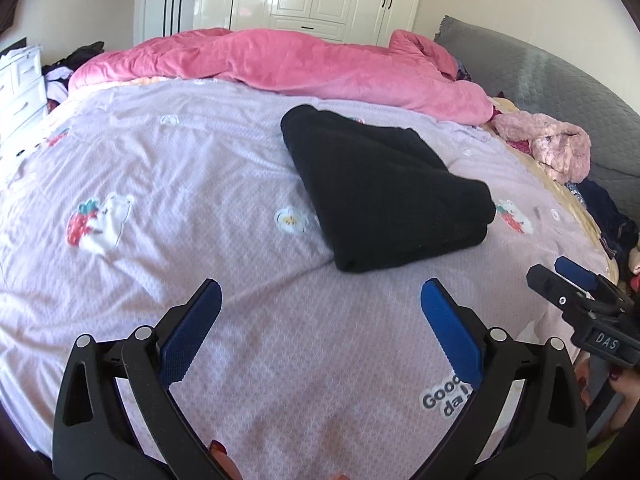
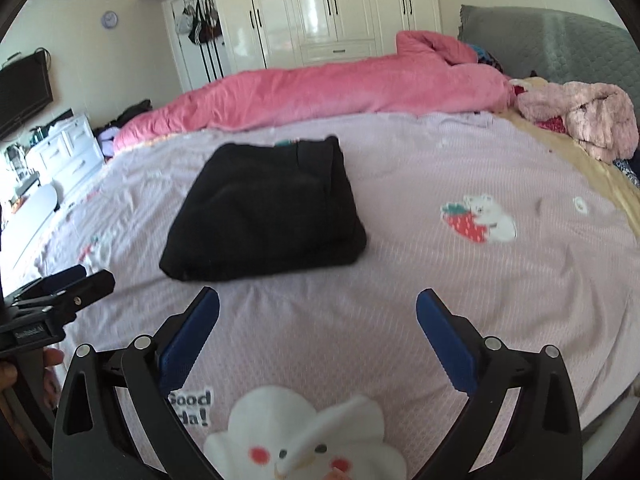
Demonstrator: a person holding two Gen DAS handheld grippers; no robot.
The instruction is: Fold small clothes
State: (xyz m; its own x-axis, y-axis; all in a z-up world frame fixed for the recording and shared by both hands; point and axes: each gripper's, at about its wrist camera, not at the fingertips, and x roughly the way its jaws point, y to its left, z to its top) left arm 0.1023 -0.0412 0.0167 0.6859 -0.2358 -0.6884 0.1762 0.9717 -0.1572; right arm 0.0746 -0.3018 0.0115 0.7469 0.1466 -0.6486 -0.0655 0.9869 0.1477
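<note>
Now I am holding my left gripper (image 1: 320,312) and right gripper (image 2: 318,320) spread wide and empty, both apart from the folded black garment (image 1: 384,192) lying on the lilac bedsheet (image 1: 160,160), judging it best left undisturbed

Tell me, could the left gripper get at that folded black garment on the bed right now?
Probably yes: the left gripper is open and empty, and only bare bedspread lies between it and the black garment.
</note>
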